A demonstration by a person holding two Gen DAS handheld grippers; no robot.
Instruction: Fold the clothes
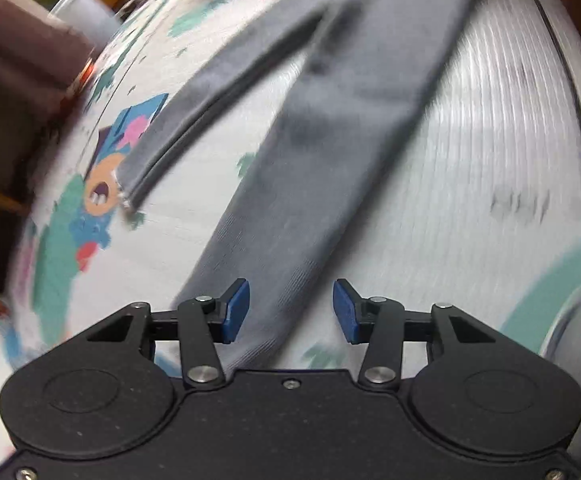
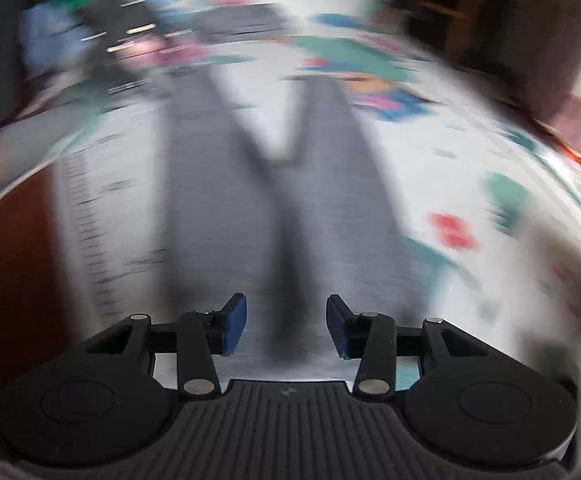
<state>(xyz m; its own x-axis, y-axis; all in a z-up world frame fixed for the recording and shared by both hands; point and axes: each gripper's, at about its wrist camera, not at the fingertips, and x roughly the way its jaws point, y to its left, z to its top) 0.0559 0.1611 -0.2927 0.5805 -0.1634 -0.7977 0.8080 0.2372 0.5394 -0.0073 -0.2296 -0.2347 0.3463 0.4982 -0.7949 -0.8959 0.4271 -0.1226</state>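
in the left wrist view the left hand-held gripper (image 1: 290, 310) has its blue pads standing apart and clamps nothing. the grey trousers (image 1: 330, 152) lie flat ahead of it, and one leg runs straight out from between the pads, its long axis going up and to the right. the other leg splays off to the left and ends in a hem (image 1: 130, 188). this gripper sits right over the near end of the first leg, so it looks the better placed of the two for that leg.

in the right wrist view, badly blurred, the right hand-held gripper (image 2: 286, 326) also has its pads apart and empty. the trousers (image 2: 322, 184) stretch away from it, both legs running forward in a v, with the dark seam between them lining up with the gap in the pads.

underneath is a white cloth with bright printed shapes (image 1: 194, 216) over a ribbed pale table (image 1: 502, 128). dim furniture (image 1: 18, 64) shows beyond the edge.
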